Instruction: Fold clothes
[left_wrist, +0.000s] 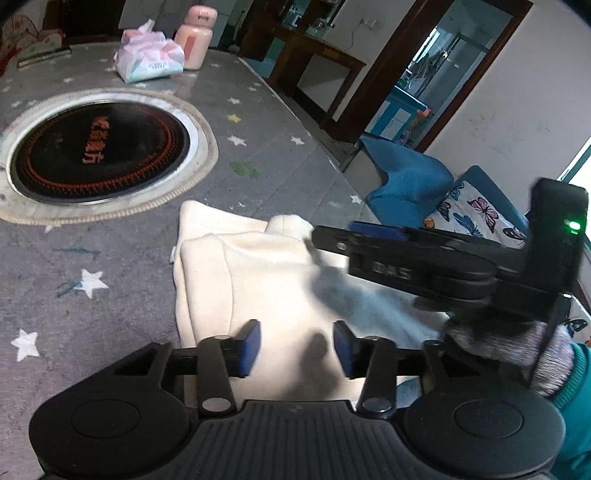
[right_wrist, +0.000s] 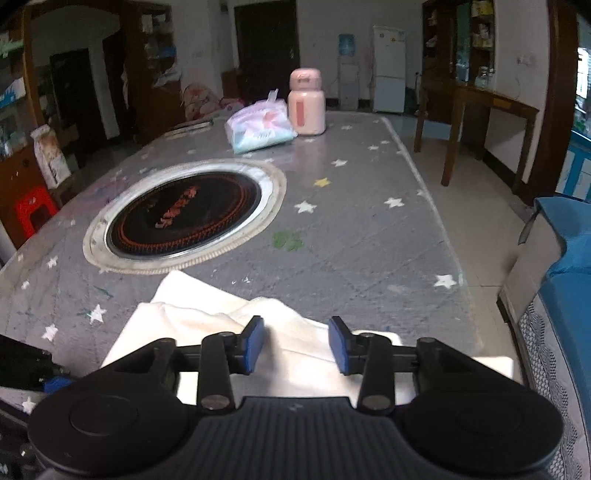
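Note:
A cream garment (left_wrist: 258, 273) lies folded in layers on the grey star-patterned table cover (left_wrist: 110, 280), near the front edge. My left gripper (left_wrist: 297, 339) hovers over its near part, jaws open, only cloth and shadow showing in the gap. My right gripper (left_wrist: 325, 240) comes in from the right, held by a gloved hand (left_wrist: 546, 354), its tip at the garment's far right corner. In the right wrist view the right gripper (right_wrist: 297, 343) stands open above the garment (right_wrist: 207, 321), pads apart and gripping nothing. The left gripper (right_wrist: 26, 365) shows partly at the lower left.
A round black cooktop (left_wrist: 99, 147) is set into the table beyond the garment. A tissue pack (left_wrist: 147, 61) and a pink bottle (left_wrist: 194, 38) stand at the far end. The table edge runs along the right, with a blue sofa (left_wrist: 406, 181) beside it.

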